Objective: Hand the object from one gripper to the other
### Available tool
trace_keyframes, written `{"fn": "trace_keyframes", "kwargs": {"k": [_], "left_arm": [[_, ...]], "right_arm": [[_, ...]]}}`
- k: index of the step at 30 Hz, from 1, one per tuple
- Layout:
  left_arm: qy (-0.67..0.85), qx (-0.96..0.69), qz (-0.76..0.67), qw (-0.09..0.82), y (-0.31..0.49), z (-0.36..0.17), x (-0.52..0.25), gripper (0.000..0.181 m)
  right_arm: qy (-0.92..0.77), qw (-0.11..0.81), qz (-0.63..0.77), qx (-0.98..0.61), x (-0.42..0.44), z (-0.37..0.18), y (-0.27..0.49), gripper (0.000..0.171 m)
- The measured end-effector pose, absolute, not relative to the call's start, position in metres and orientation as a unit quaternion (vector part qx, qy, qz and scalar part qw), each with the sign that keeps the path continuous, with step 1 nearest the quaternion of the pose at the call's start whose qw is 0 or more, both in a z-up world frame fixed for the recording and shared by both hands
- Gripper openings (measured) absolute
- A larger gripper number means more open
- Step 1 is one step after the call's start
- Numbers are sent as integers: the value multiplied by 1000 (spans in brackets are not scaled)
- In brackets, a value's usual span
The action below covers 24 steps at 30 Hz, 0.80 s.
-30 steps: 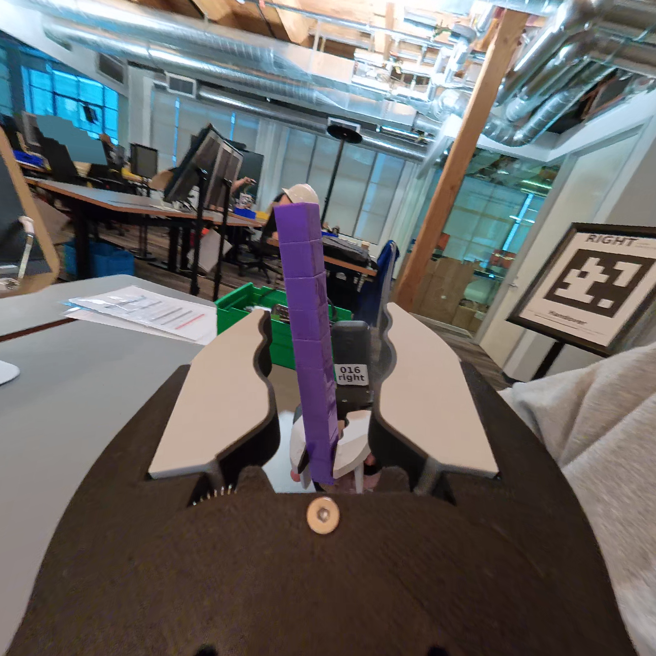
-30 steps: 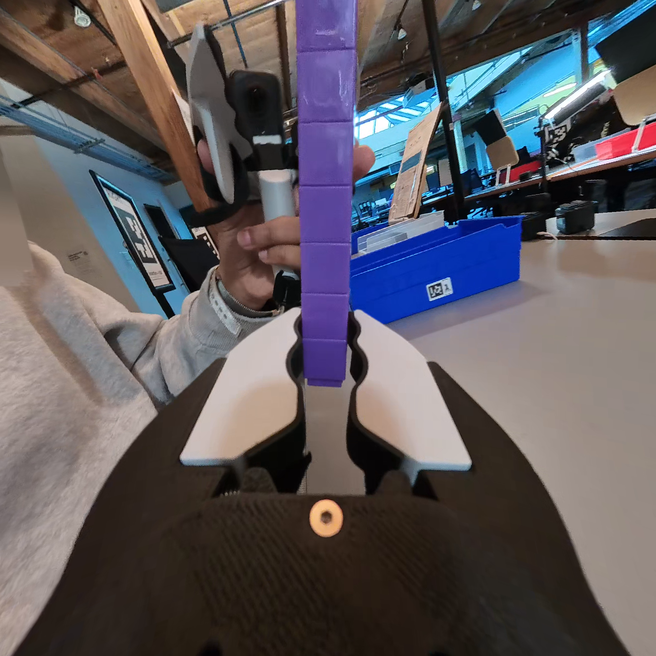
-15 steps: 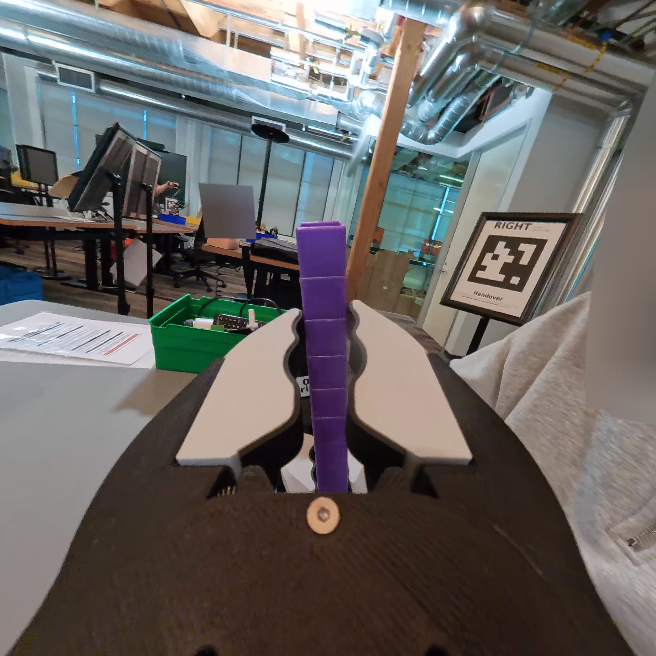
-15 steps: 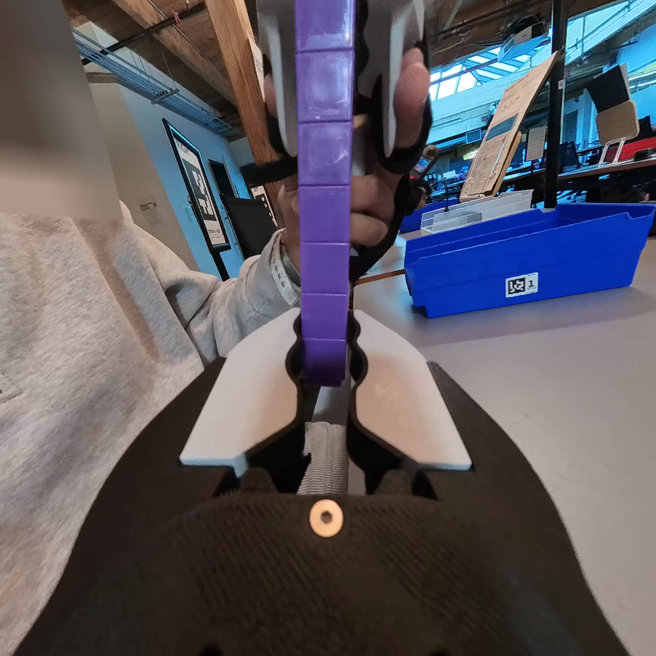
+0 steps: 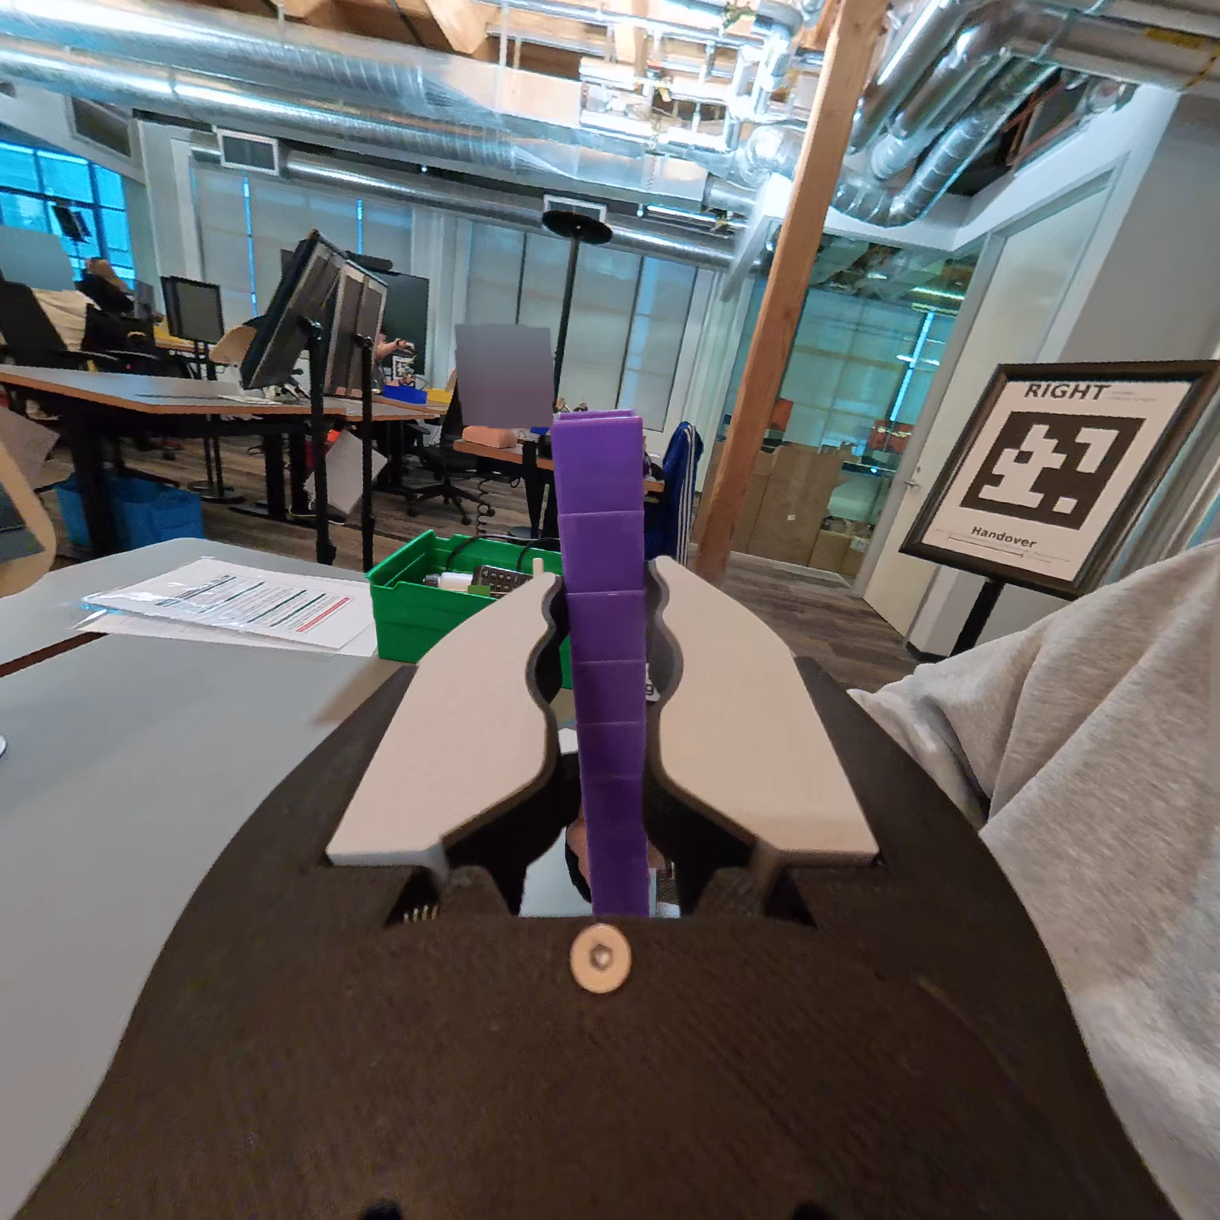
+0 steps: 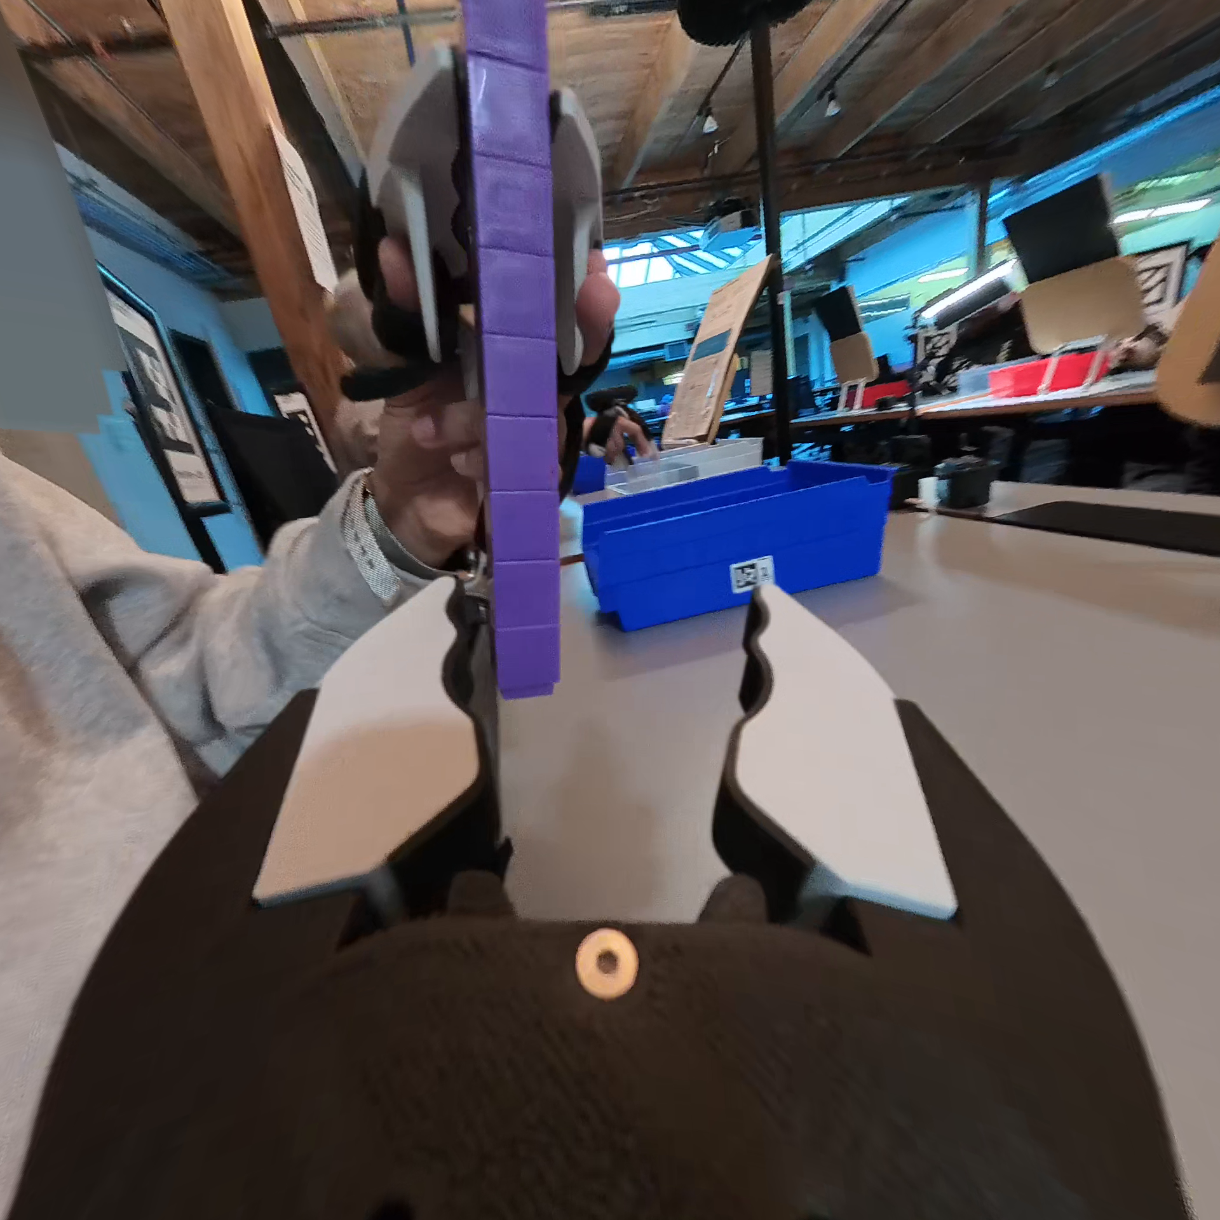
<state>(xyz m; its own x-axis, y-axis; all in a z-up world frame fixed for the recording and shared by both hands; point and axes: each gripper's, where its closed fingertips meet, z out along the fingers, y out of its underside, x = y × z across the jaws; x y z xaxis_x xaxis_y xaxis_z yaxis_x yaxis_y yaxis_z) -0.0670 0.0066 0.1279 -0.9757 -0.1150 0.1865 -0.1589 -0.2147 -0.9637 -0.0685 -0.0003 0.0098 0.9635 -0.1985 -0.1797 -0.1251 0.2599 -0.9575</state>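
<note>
A long purple bar of stacked blocks (image 5: 604, 634) stands upright between my left gripper's (image 5: 602, 594) pads, which press on both its sides. In the right wrist view the same bar (image 6: 521, 422) hangs down from the left gripper (image 6: 485, 218), which is shut on its upper part. My right gripper (image 6: 604, 634) is wide open. The bar's lower end sits between its fingers, close by the left finger (image 6: 396, 693), and the right finger (image 6: 825, 713) stands well clear of it.
A blue bin (image 6: 739, 535) stands on the grey table (image 6: 1023, 660) ahead of the right gripper. A green bin (image 5: 429, 601) and papers (image 5: 224, 604) lie on the table by the left gripper. A grey sleeve (image 5: 1089, 759) is at the right, and a framed marker sign (image 5: 1056, 475) stands beyond it. The left gripper's tips are roughly 12 cm from the right gripper's.
My left gripper closed on the purple bar about a second ago. My right gripper, shut on the bar's lower end until just now, has opened wide and let it go.
</note>
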Motion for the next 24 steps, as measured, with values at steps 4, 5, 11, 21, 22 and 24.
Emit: {"fn": "trace_keyframes", "kwargs": {"k": [4,5,11,21,22,24], "left_arm": [[-609,151,779,6,15,125,-50,22],[-601,166,782,0,18,125,-45,22],[-514,303,797,-92,44,111,-6,21],[-494,310,800,-141,29,108,-21,22],[-494,311,800,-138,27,106,-22,22],[-490,317,802,-130,26,104,-22,22]], "right_arm": [[121,747,-98,-646,-64,0,-1,79],[126,734,-117,-657,-63,-2,-2,71],[154,657,-239,-698,-56,-10,-3,46],[178,593,-278,-734,-48,-32,8,32],[178,598,-279,-730,-48,-29,6,27],[183,598,-277,-729,-46,-28,3,25]]}}
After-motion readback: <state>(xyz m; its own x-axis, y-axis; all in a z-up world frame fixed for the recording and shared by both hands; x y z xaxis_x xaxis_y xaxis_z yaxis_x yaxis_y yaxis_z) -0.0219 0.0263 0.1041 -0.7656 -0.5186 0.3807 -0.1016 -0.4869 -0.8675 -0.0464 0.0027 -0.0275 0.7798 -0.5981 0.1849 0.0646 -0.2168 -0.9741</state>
